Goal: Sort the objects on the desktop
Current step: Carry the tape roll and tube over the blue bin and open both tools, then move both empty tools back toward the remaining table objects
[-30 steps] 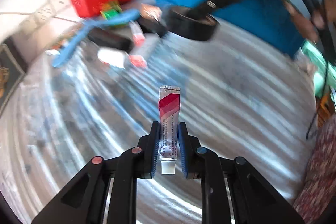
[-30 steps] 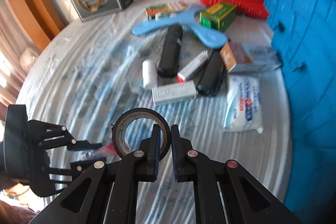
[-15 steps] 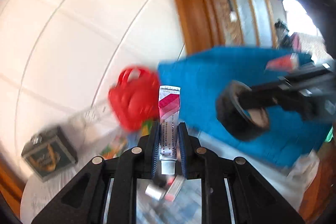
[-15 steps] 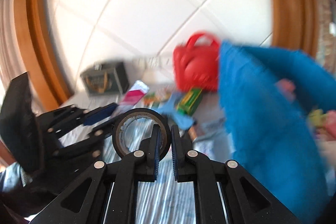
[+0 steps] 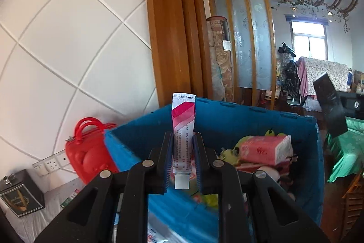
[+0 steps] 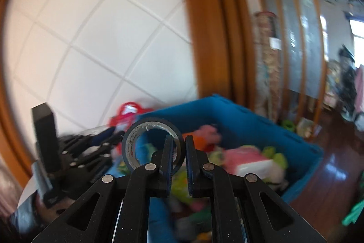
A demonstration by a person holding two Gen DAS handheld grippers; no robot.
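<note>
My left gripper (image 5: 182, 142) is shut on a small red-and-white ointment tube (image 5: 183, 129), held upright, cap toward me, above the near wall of the blue bin (image 5: 261, 122). My right gripper (image 6: 178, 147) is shut on the rim of a black tape roll (image 6: 147, 145), held over the blue bin (image 6: 250, 122). The bin holds a pink tissue pack (image 5: 266, 149) and several soft colourful items. The left gripper's body (image 6: 68, 156) shows at the left of the right wrist view.
A red toy case (image 5: 88, 158) stands left of the bin against the white tiled wall. A dark box (image 5: 20, 195) sits at the far left on the table. Wooden pillars (image 5: 173, 26) and a slatted screen stand behind the bin.
Both grippers rose from the table and swung over the blue bin, each still holding its object. The table clutter dropped out of view; the bin's inside now shows.
</note>
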